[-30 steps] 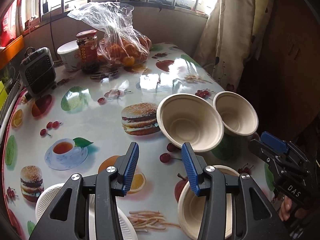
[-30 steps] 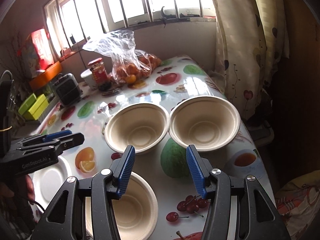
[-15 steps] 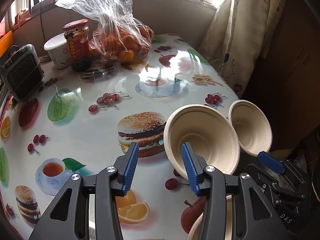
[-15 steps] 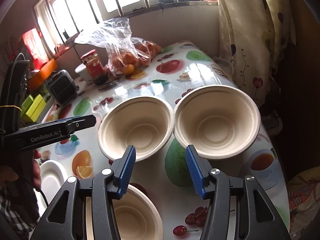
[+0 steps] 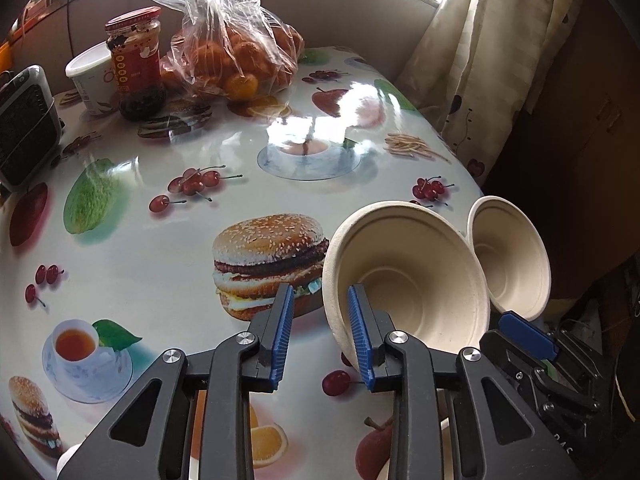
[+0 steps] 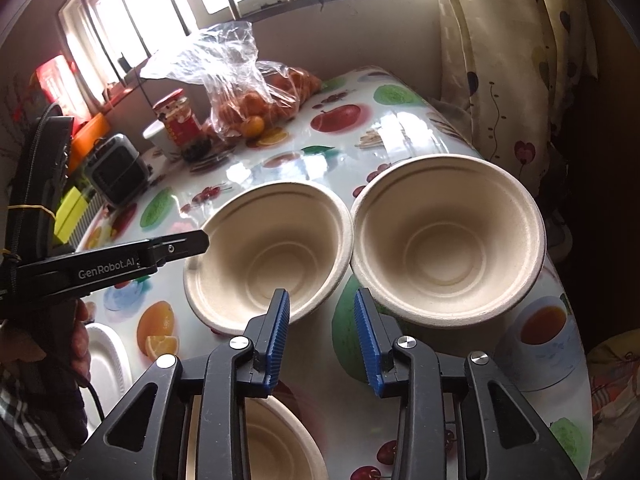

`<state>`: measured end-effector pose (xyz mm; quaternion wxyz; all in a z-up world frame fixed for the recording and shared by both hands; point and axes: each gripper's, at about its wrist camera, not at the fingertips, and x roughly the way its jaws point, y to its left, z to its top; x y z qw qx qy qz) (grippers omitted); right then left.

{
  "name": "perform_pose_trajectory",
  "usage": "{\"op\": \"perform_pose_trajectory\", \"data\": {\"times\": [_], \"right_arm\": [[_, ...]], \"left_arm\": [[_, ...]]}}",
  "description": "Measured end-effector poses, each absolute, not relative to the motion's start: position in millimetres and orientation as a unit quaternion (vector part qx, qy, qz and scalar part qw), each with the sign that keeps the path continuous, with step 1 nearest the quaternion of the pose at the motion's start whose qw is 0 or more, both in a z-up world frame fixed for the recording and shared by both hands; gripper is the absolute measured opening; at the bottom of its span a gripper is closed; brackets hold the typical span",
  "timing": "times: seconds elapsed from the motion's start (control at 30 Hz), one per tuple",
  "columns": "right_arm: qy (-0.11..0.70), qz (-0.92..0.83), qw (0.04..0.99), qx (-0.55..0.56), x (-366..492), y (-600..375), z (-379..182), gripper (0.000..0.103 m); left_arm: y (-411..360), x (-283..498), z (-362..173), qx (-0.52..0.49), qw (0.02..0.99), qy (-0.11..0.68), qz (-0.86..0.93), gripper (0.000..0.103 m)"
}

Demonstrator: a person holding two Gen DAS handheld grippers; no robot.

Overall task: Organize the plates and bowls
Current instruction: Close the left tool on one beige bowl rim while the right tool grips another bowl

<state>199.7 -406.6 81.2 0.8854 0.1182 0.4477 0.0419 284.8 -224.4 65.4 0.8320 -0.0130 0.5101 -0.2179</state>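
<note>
Two beige paper bowls stand side by side on the printed tablecloth. In the left wrist view the nearer bowl [image 5: 412,280] is just right of my open left gripper [image 5: 320,336], whose right fingertip is at the bowl's rim; the second bowl [image 5: 508,256] is behind it. In the right wrist view my open, empty right gripper [image 6: 322,336] hovers before the gap between the left bowl [image 6: 272,256] and the right bowl [image 6: 448,240]. A third bowl [image 6: 280,444] lies under the right gripper. A white plate [image 6: 106,356] lies at the left.
A bag of oranges [image 5: 236,52], a red-lidded jar [image 5: 136,64], a white cup [image 5: 90,76] and a small black heater [image 5: 24,124] stand at the table's far side. A curtain [image 5: 480,60] hangs past the right edge. The left gripper [image 6: 120,260] shows in the right wrist view.
Both grippers have moved forward towards the two bowls, which now look larger and closer. The left gripper's right finger has reached the nearer bowl's rim. Both stay open.
</note>
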Motion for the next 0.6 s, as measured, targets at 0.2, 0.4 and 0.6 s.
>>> {"op": "perform_pose_trajectory", "data": {"times": [0.2, 0.4, 0.6], "right_arm": [[0.451, 0.046, 0.883, 0.122, 203.2, -406.6, 78.9, 0.026], [0.453, 0.051, 0.881, 0.125, 204.5, -406.1, 76.7, 0.02], [0.452, 0.051, 0.882, 0.126, 205.0, -405.6, 76.5, 0.019]], "left_arm": [[-226.7, 285.9, 63.3, -0.015, 0.829, 0.512, -0.224, 0.022], [-228.8, 286.8, 61.4, -0.012, 0.827, 0.515, -0.227, 0.017], [-230.9, 286.3, 60.4, -0.007, 0.827, 0.514, -0.229, 0.014]]}}
